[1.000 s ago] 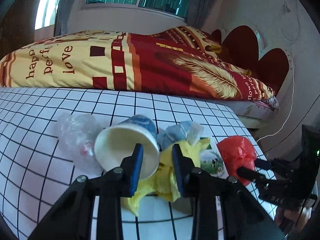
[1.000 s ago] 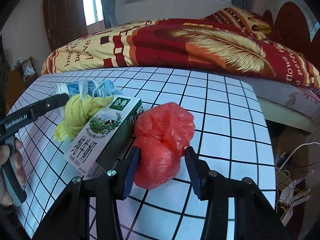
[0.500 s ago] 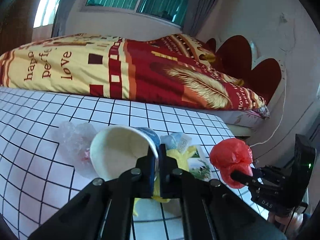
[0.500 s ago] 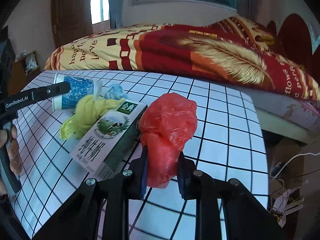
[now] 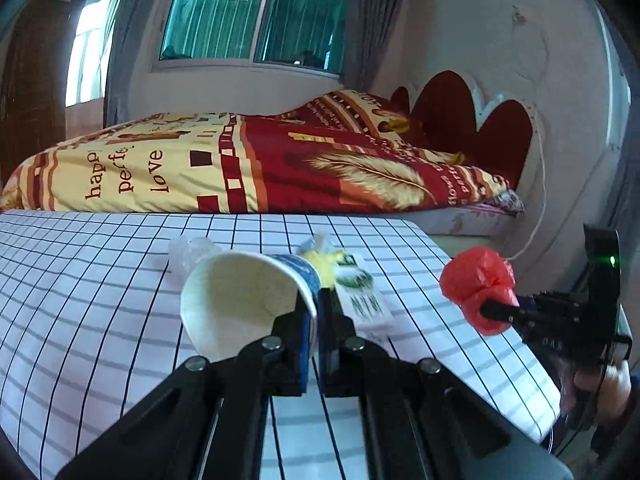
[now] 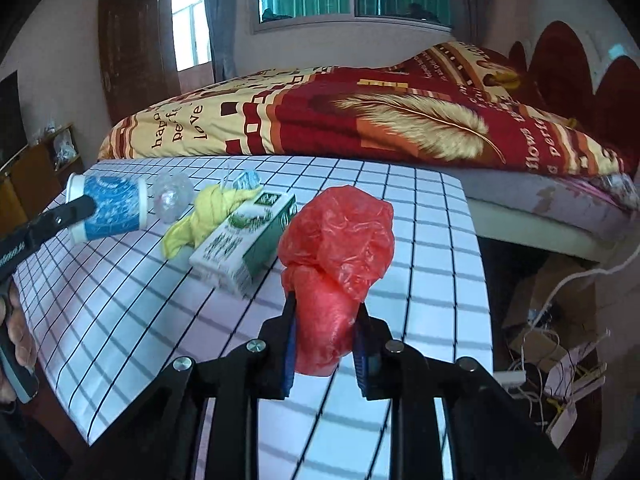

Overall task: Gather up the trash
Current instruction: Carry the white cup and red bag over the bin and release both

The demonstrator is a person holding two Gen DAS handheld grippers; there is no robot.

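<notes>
My left gripper (image 5: pixel 314 320) is shut on the rim of a blue-and-white paper cup (image 5: pixel 240 300), which hangs tilted above the checked table (image 5: pixel 100 320), its mouth toward the camera. The right wrist view shows the same cup (image 6: pixel 110 208) at the left with a finger across it. My right gripper (image 6: pixel 324 340) is shut on a crumpled red plastic bag (image 6: pixel 340 248), lifted off the table; the bag (image 5: pixel 478 280) also shows at the right of the left wrist view. On the table lie a green-and-white milk carton (image 6: pixel 244 240), a yellow wrapper (image 6: pixel 204 216) and a clear plastic wad (image 6: pixel 172 200).
A bed with a red and yellow quilt (image 6: pixel 360 120) runs behind the table. The table's right edge (image 6: pixel 480 280) drops to a floor strewn with cables and boxes (image 6: pixel 552 352). A hand (image 5: pixel 596 388) holds the right gripper. Wooden furniture (image 6: pixel 36 164) stands at far left.
Both grippers closed, the left on the cup's rim and the right on the red bag. Both then rose and pulled back, lifting cup and bag off the table.
</notes>
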